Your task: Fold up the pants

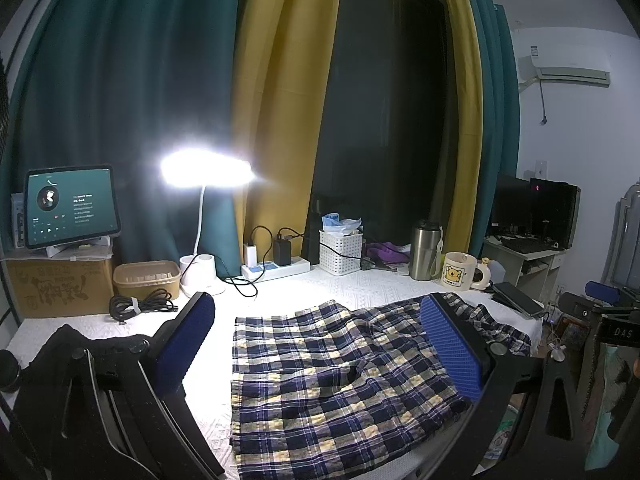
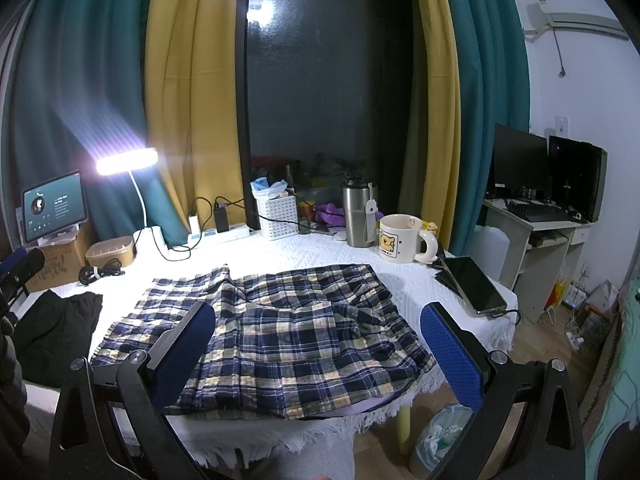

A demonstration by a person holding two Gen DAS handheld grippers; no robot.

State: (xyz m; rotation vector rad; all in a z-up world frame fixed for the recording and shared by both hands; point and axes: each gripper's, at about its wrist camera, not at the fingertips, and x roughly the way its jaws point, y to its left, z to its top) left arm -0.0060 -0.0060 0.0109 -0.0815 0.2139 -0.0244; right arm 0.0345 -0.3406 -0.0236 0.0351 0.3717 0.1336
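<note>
Holding both grippers above the table [image 2: 320, 256], I had my left gripper [image 1: 320, 344] and right gripper [image 2: 320, 348] spread wide, gripping nothing. The plaid pants [image 2: 276, 336] lay flat on the white cloth. Only my right view showed the near table edge — and a black garment [image 2: 56, 332] lying beside them.

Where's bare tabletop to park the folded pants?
Freest: white cloth between plaid pants and power strip. Smaller gap between pants and phone, right. Crowded: back edge with basket, tumbler, mug; left has black garment, cable coil.
</note>
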